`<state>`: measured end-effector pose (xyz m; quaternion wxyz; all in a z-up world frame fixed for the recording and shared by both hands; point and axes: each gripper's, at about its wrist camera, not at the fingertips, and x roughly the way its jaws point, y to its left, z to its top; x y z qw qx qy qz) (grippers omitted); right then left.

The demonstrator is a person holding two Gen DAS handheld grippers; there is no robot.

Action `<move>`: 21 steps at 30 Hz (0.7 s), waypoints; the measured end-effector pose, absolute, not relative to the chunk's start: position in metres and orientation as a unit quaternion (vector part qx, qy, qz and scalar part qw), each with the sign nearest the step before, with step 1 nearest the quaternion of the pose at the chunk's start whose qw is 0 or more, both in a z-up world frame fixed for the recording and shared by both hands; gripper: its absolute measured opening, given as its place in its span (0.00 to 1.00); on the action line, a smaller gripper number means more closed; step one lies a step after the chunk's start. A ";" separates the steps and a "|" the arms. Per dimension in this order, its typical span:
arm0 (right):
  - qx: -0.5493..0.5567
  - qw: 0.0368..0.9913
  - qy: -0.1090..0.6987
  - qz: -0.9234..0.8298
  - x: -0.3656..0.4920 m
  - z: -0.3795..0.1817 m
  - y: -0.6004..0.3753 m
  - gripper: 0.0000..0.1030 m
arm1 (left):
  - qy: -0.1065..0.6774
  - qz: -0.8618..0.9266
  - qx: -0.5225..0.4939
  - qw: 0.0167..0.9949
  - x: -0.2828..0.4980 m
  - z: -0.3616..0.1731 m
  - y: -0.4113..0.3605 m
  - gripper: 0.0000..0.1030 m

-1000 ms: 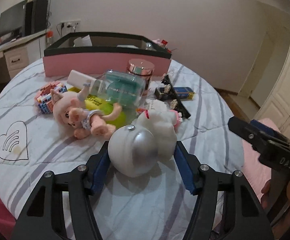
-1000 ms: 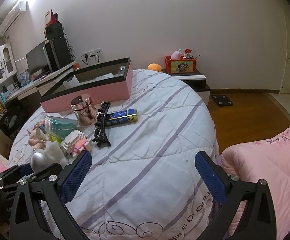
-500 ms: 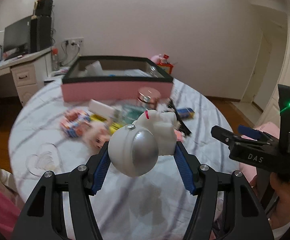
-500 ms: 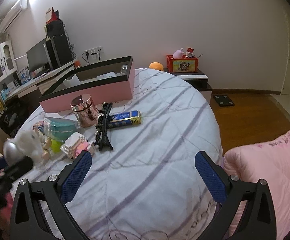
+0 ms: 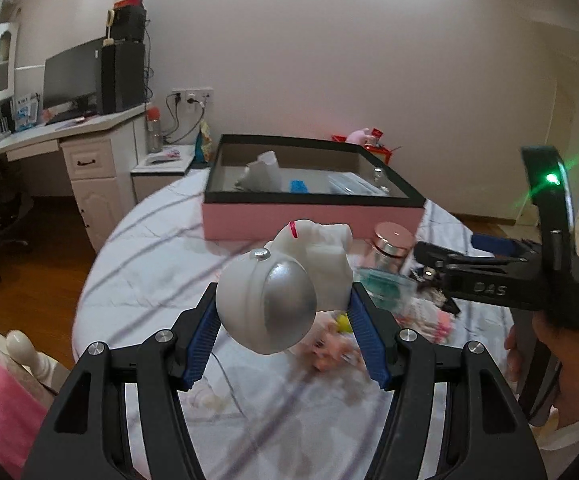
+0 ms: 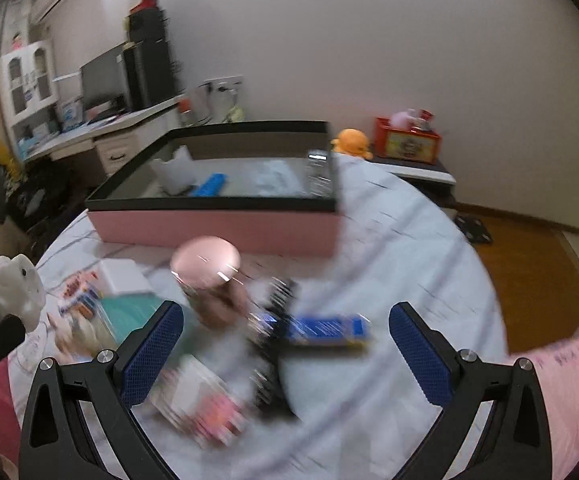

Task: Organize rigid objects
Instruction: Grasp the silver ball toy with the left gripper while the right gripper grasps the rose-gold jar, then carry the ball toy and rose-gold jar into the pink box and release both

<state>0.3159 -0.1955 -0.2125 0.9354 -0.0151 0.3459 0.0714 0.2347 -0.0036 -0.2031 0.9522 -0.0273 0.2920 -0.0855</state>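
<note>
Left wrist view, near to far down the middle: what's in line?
Left tongs → white astronaut figure gripped in them → pink box → back wall.

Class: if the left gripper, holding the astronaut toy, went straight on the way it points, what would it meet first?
Probably the pink box, its near wall dead ahead beyond the astronaut toy in the left gripper; depth is uncertain.
</note>
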 end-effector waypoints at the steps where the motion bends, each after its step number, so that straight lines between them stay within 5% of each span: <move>1: -0.021 0.934 0.349 0.078 0.322 -0.213 -0.188 0.99 | 0.293 -0.085 -0.025 0.952 0.240 -0.203 -0.001 0.61; 7: -0.029 0.918 0.382 0.106 0.348 -0.228 -0.169 0.65 | 0.301 -0.083 -0.029 0.950 0.260 -0.206 0.011 0.61; 14: 0.007 0.906 0.397 0.149 0.355 -0.231 -0.171 0.49 | 0.313 -0.093 -0.026 0.945 0.278 -0.211 0.010 0.61; 21: 0.006 0.911 0.387 0.144 0.351 -0.223 -0.172 0.49 | 0.312 -0.101 -0.022 0.944 0.288 -0.207 0.007 0.61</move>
